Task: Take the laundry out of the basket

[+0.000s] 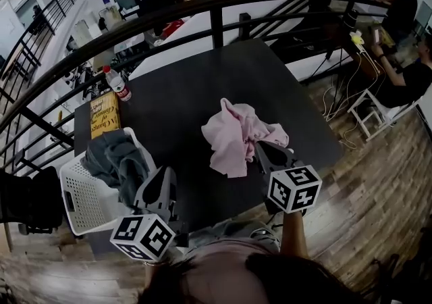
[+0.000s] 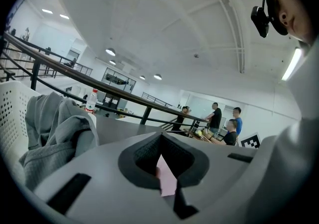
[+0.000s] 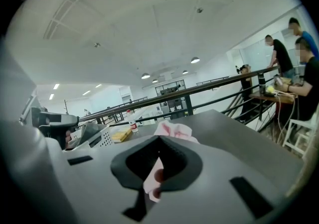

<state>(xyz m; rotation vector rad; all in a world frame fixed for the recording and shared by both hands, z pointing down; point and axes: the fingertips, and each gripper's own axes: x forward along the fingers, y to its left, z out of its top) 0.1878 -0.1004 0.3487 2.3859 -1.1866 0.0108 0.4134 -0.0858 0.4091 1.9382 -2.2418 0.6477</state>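
A crumpled pink cloth [image 1: 235, 135] lies on the black table [image 1: 175, 103], right of the middle. My right gripper [image 1: 263, 150] meets its near right edge; in the right gripper view the gripper [image 3: 158, 162] is shut on a fold of the pink cloth [image 3: 152, 180], with the rest of the heap [image 3: 173, 130] just beyond. The white laundry basket [image 1: 81, 198] stands at the table's near left corner with a grey garment [image 1: 118, 157] draped over its rim. My left gripper [image 1: 162, 174] hovers beside that garment [image 2: 55, 123], jaws [image 2: 162, 156] together, with only a pink sliver showing in their gap.
A water bottle [image 1: 119, 84] and a yellow box [image 1: 104, 114] sit at the table's far left. A black railing [image 1: 216, 12] curves behind the table. People sit and stand at a desk [image 1: 405, 76] at the right, by a white chair [image 1: 374, 112].
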